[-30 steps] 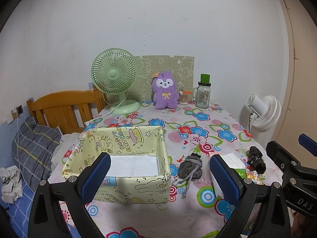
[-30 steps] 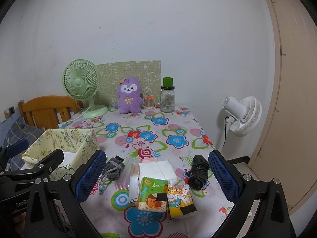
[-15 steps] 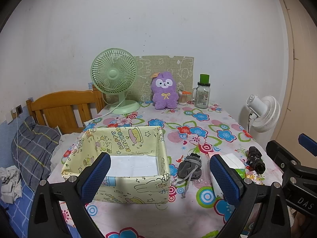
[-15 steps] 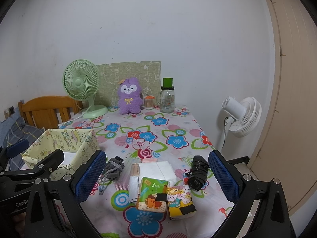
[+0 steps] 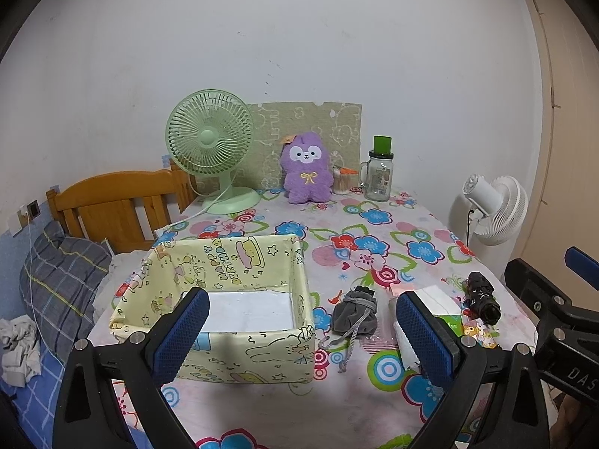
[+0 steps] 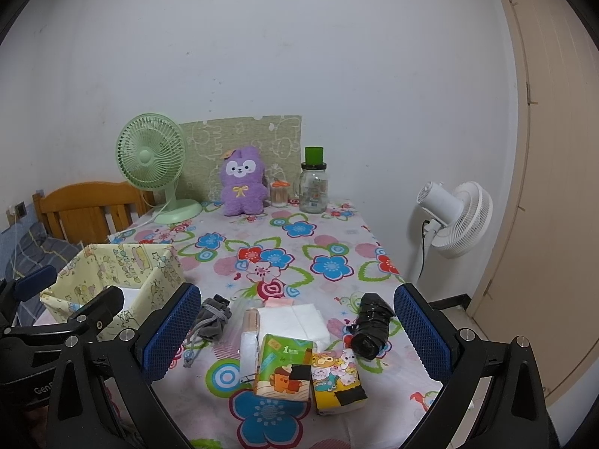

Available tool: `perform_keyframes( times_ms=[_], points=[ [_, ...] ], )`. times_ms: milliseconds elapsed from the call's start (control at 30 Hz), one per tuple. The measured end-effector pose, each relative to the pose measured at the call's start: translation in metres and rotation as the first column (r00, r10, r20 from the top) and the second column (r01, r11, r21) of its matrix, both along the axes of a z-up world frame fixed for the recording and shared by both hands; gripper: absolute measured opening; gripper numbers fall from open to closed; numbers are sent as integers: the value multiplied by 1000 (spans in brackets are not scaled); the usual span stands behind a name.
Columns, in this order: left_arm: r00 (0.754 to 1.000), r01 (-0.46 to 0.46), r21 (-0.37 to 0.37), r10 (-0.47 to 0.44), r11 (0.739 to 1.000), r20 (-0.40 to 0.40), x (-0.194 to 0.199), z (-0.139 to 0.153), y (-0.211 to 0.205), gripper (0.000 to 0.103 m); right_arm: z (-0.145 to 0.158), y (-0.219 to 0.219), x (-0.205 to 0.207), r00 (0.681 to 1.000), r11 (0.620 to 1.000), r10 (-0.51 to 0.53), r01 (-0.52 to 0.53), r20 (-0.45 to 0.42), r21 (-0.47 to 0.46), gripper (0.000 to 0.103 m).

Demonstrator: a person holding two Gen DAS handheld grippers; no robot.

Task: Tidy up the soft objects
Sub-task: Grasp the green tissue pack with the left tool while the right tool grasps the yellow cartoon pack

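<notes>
A yellow cartoon-print fabric bin (image 5: 239, 269) (image 6: 123, 262) stands open on the floral table, with only a white base inside. Right of it lies a grey drawstring pouch (image 5: 355, 314) (image 6: 213, 318). A white tissue pack (image 6: 292, 318), a green tissue pack (image 6: 284, 364), a yellow cartoon pack (image 6: 337, 378) and a black folded umbrella (image 6: 372, 325) (image 5: 483, 297) lie near the front. A purple plush toy (image 5: 307, 172) (image 6: 243, 183) sits at the back. My left gripper (image 5: 299, 336) hovers open before the bin and pouch. My right gripper (image 6: 295, 340) is open over the tissue packs.
A green desk fan (image 5: 211, 146), a glass jar with a green lid (image 5: 380, 174) and a small toothpick jar (image 6: 280, 194) line the back wall. A white floor fan (image 6: 455, 217) stands off the table's right edge. A wooden bed frame (image 5: 112, 202) and pillow (image 5: 60, 277) lie left.
</notes>
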State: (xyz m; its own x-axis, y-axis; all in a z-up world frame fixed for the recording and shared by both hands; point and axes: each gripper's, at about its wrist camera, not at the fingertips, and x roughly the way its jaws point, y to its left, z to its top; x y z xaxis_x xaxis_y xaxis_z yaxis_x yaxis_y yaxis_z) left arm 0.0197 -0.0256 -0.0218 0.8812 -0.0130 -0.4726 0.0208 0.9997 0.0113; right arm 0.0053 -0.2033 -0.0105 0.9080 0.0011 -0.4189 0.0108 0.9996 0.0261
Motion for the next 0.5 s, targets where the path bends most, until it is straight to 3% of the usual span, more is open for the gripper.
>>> perform_keyframes(
  times_ms=[500],
  points=[
    [998, 45, 15, -44, 999, -51, 12, -14, -20, 97, -10, -15, 9, 1000, 1000, -2, 2, -21, 6, 101]
  ],
)
